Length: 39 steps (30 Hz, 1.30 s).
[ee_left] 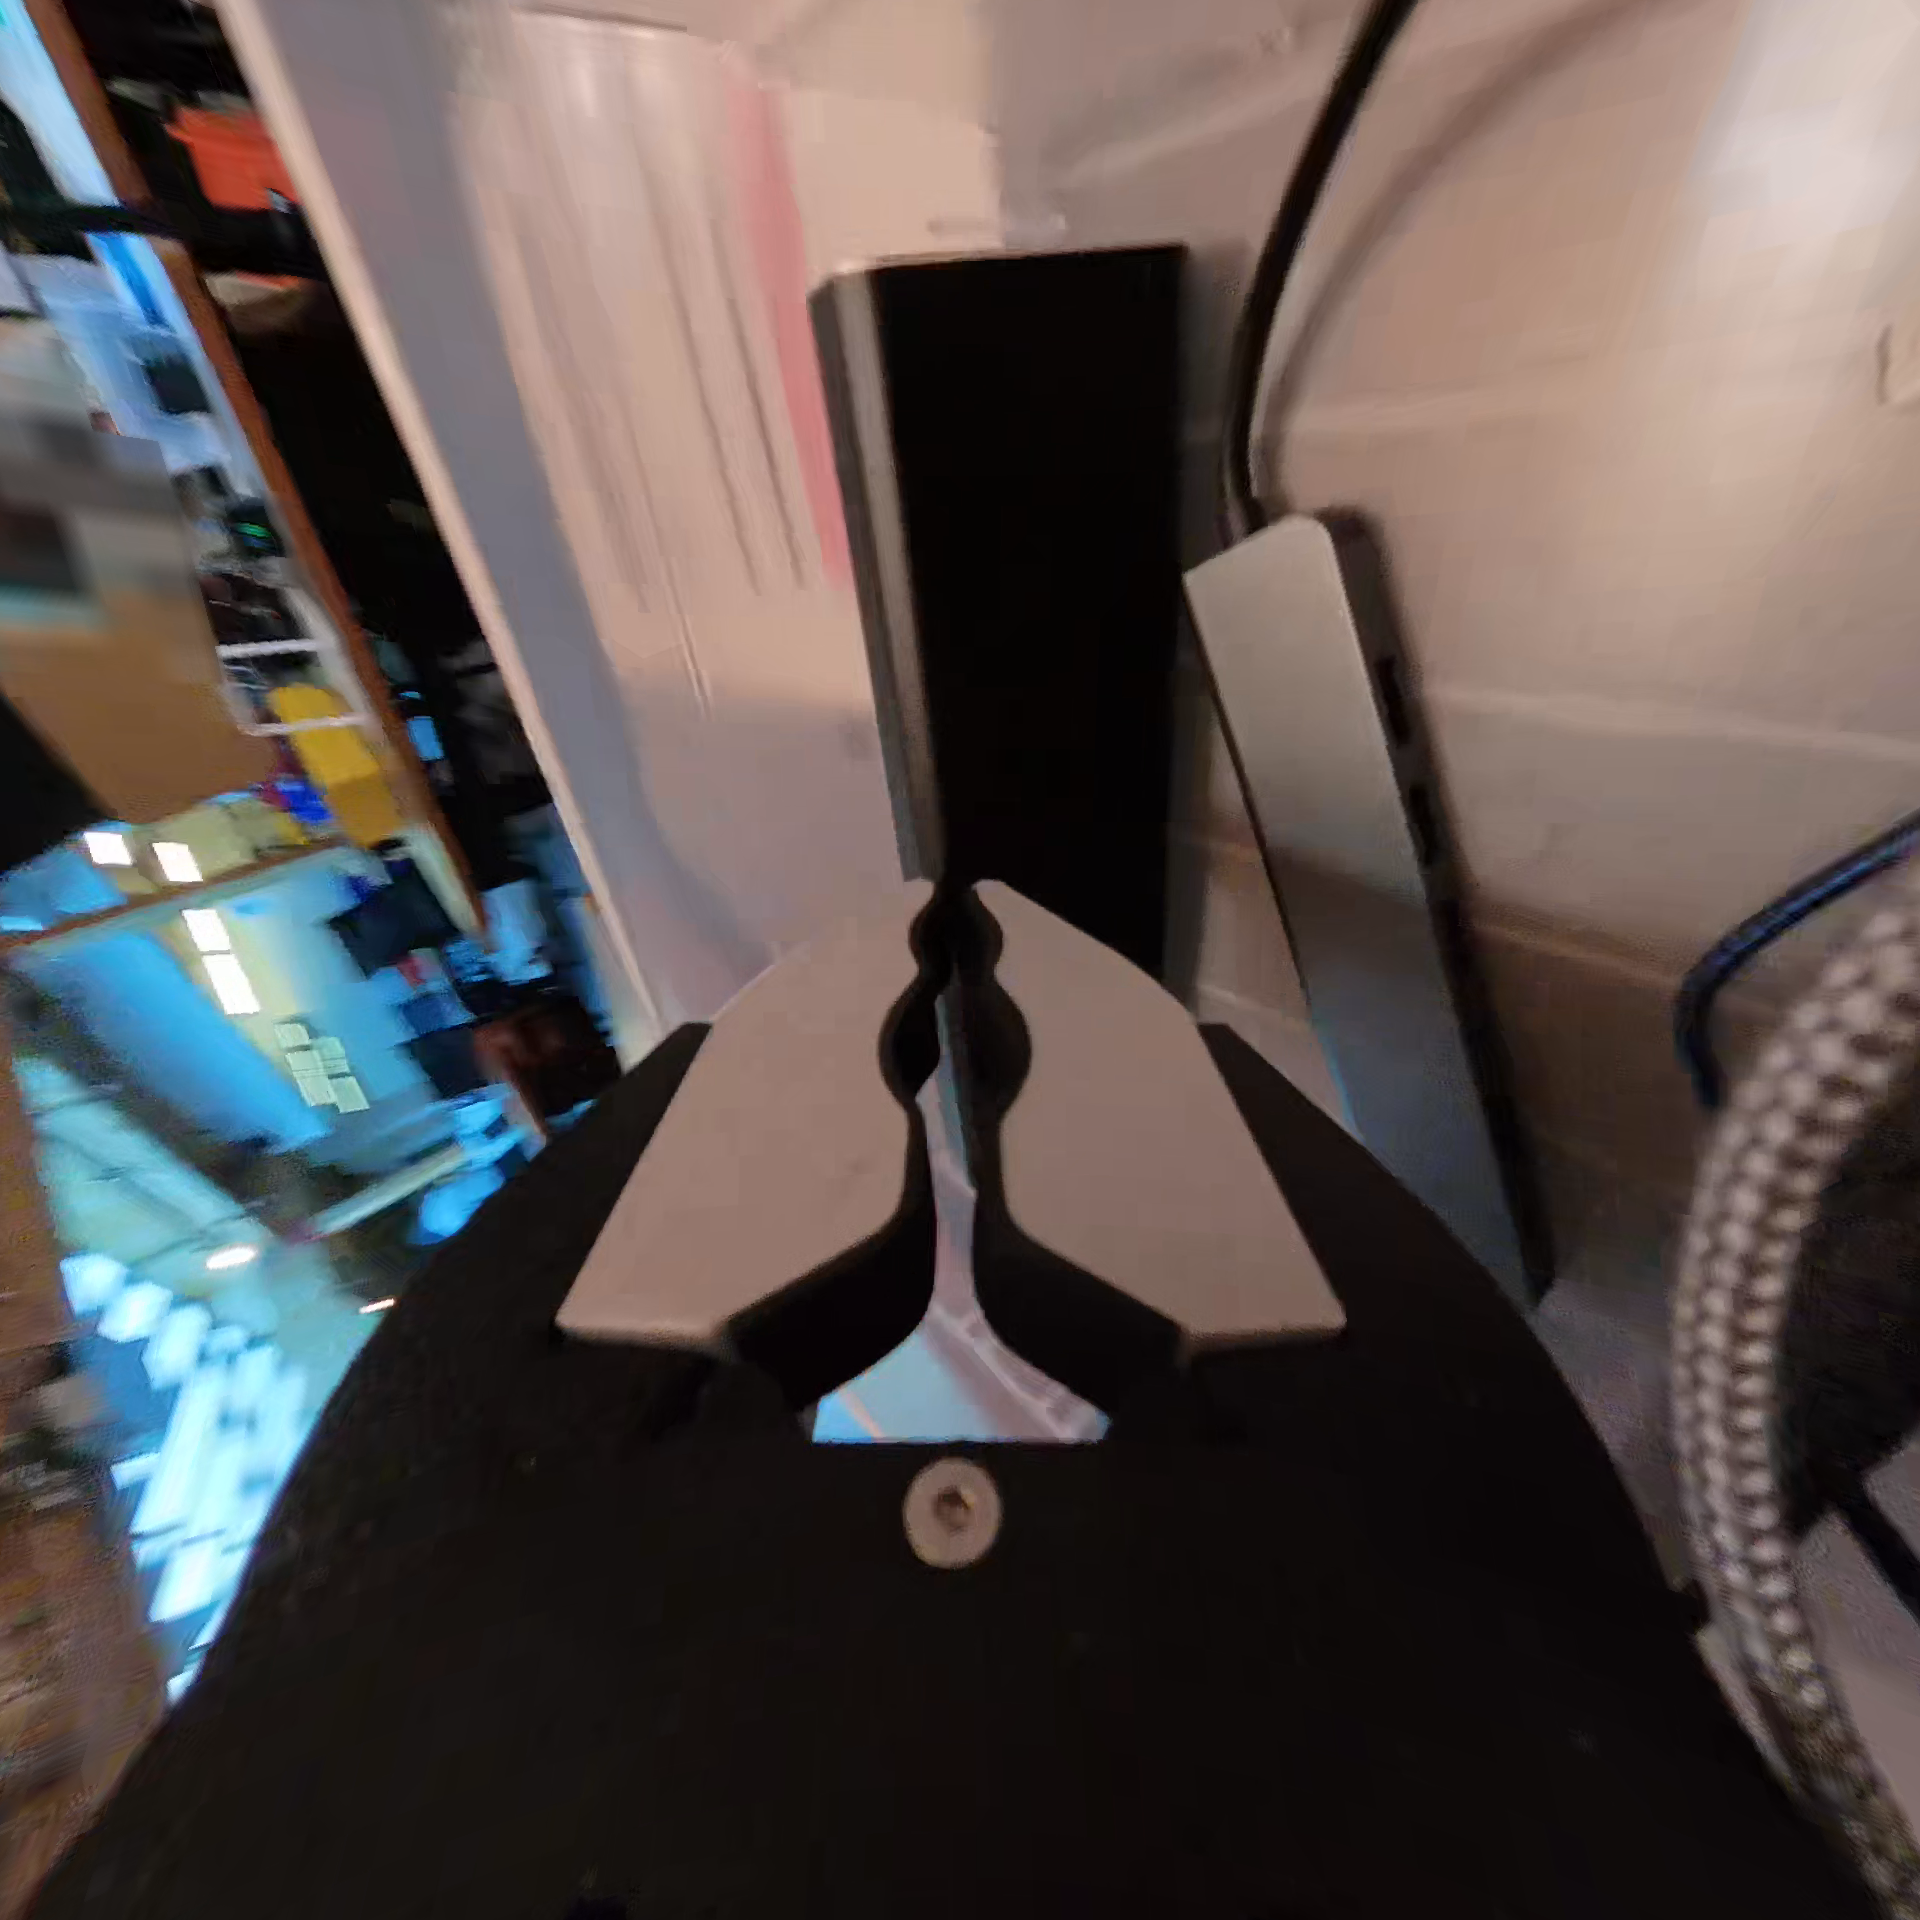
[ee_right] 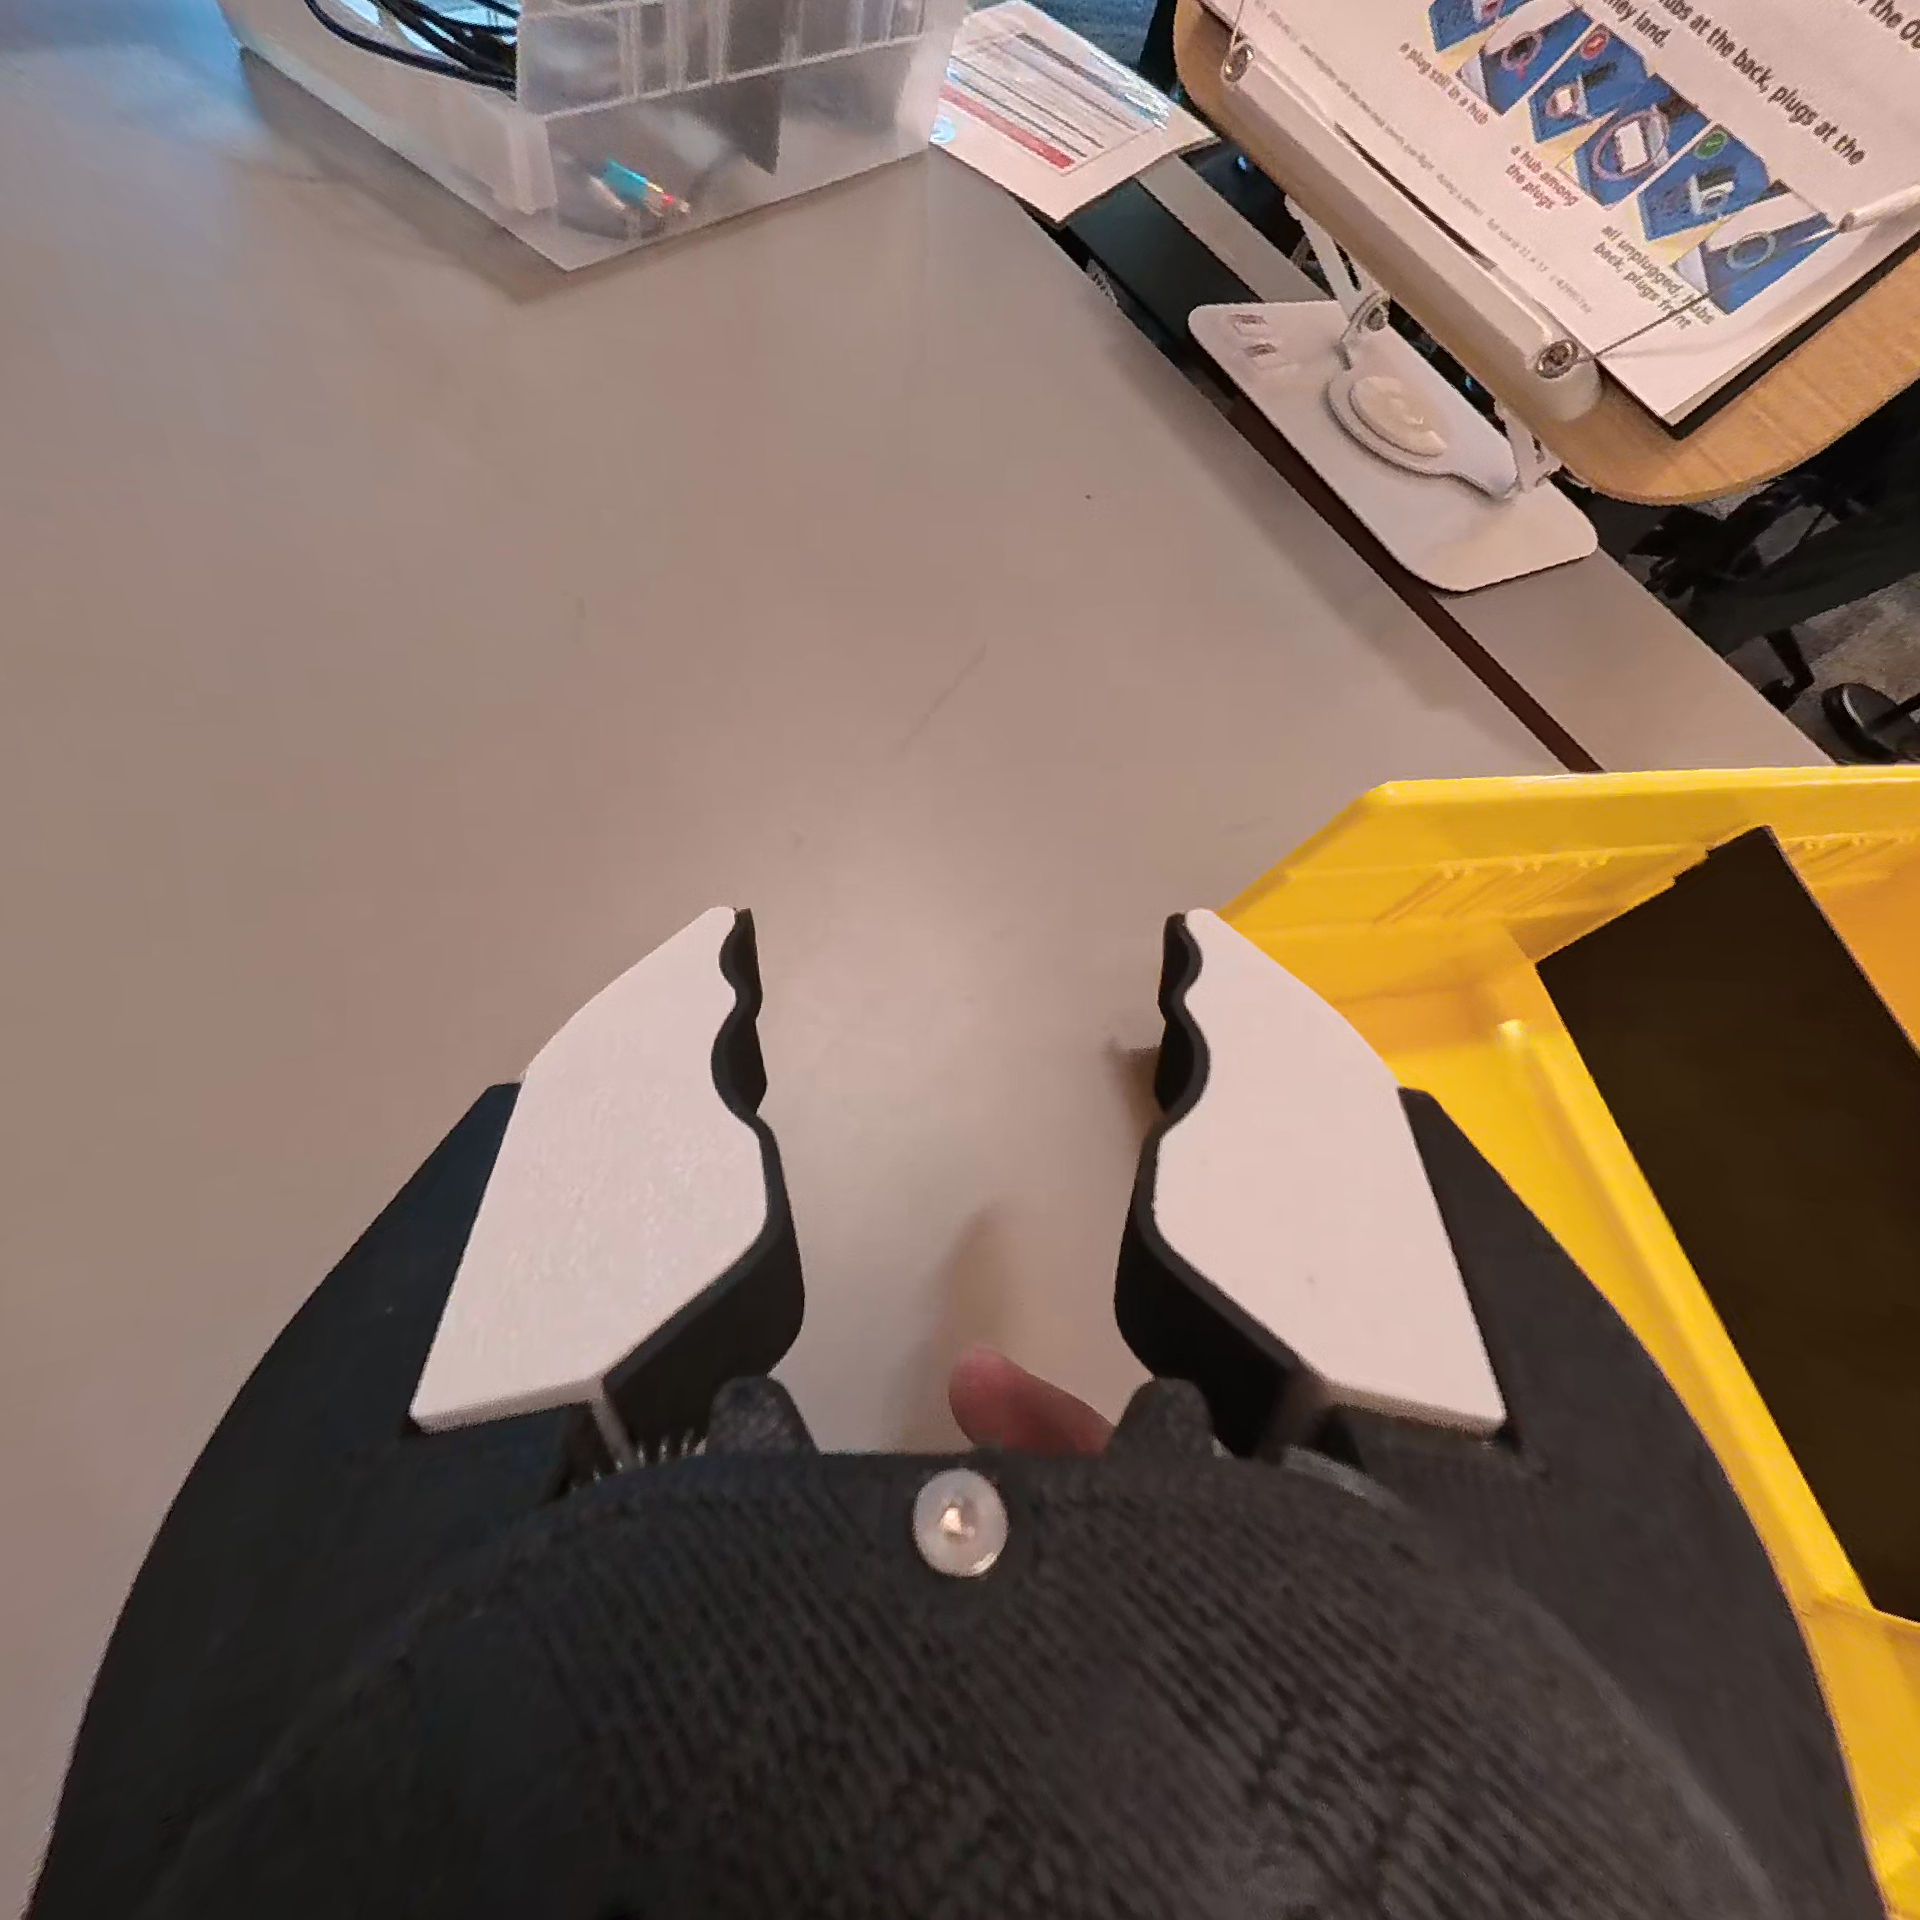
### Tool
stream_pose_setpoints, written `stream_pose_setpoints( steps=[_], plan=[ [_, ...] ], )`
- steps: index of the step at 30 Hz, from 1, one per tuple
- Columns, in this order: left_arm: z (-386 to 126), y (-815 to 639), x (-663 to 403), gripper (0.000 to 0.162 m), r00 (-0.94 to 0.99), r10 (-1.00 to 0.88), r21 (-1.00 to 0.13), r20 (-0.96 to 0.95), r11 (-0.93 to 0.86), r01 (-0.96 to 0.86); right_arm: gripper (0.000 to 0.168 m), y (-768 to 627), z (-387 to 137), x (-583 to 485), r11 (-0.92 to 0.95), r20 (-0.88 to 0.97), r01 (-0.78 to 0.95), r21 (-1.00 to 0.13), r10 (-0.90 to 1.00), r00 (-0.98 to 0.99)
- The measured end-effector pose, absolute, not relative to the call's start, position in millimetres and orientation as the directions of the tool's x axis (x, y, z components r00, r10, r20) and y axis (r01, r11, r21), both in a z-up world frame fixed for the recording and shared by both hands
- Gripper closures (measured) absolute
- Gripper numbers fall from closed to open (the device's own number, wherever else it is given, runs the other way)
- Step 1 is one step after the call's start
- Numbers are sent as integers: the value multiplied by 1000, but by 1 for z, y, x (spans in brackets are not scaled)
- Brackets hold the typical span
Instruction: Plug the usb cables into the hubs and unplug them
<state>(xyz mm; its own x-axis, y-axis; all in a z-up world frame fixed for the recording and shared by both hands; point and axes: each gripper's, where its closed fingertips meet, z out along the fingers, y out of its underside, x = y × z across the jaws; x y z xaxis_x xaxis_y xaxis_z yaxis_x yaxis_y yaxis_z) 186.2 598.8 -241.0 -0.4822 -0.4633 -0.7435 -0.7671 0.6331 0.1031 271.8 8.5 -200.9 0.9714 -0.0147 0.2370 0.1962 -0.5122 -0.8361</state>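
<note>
In the left wrist view my left gripper (ee_left: 956, 896) is shut, its pads meeting at the tips. I make out nothing between them. It points into a white bin (ee_left: 644, 520). A black hub (ee_left: 1029, 540) lies right beyond the tips. A silver hub (ee_left: 1330, 790) with side ports lies to its right. A thin black cable (ee_left: 1273, 312) and a braided cable (ee_left: 1735, 1351) run along the right. This view is blurred. In the right wrist view my right gripper (ee_right: 956, 920) is open and empty above the grey table (ee_right: 520, 623).
A yellow bin (ee_right: 1455, 935) with a black sheet (ee_right: 1766, 1143) inside stands right of my right gripper. A clear box (ee_right: 644, 114) with cables sits at the far left. A stand (ee_right: 1434, 447) holding a printed sheet is at the far right. A fingertip (ee_right: 1003, 1403) shows behind the fingers.
</note>
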Motion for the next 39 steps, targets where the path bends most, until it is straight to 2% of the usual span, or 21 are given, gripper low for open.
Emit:
stream_pose_setpoints(
  steps=[1,3,5,7,11,14,15,18,19,21,25,27,32,36,38,39],
  plan=[
    [-243,596,186,157,-452,-538,32,-712,617,-786,94,9,-201,271,-515,237,198,-834,-10,971],
    [-248,586,186,133,-397,-712,-116,-580,554,-824,94,8,-203,270,-521,242,205,-829,-3,970],
    [-249,582,184,121,-366,-800,-183,-476,497,-848,94,6,-204,270,-527,245,209,-824,2,970],
    [-249,595,180,110,-335,-814,-161,-475,455,-876,94,5,-206,270,-533,243,207,-820,3,970],
    [-257,601,175,112,-348,-829,-133,-437,442,-887,95,5,-210,271,-548,240,204,-811,5,971],
    [-259,595,172,99,-355,-848,-123,-393,431,-894,95,4,-212,272,-560,251,213,-801,9,968],
    [-258,593,170,102,-364,-857,-121,-365,431,-894,95,4,-212,272,-561,252,212,-800,6,968],
    [-247,583,163,129,-419,-865,-148,-278,469,-871,95,5,-213,273,-556,242,202,-806,1,970],
    [-246,580,161,130,-425,-872,-168,-242,470,-867,95,5,-214,273,-557,240,200,-806,1,971],
    [-248,589,156,119,-402,-876,-140,-267,448,-883,95,4,-216,274,-566,243,201,-800,2,970],
    [-264,596,141,127,-439,-855,-41,-276,467,-883,96,4,-219,275,-576,245,201,-792,1,969],
    [-263,592,142,126,-452,-854,-39,-259,477,-878,96,4,-220,276,-580,248,202,-789,-1,969],
    [-272,597,148,121,-472,-824,78,-314,473,-877,96,7,-221,275,-574,235,194,-795,3,972],
    [-281,598,157,125,-395,-858,95,-328,386,-918,97,9,-220,270,-574,209,177,-799,11,978],
    [-276,598,159,135,-401,-848,73,-346,402,-913,97,11,-213,271,-555,180,137,-821,-24,983],
    [-268,600,161,135,-407,-824,63,-394,418,-906,97,11,-209,273,-540,152,101,-836,-50,987]
  ],
)
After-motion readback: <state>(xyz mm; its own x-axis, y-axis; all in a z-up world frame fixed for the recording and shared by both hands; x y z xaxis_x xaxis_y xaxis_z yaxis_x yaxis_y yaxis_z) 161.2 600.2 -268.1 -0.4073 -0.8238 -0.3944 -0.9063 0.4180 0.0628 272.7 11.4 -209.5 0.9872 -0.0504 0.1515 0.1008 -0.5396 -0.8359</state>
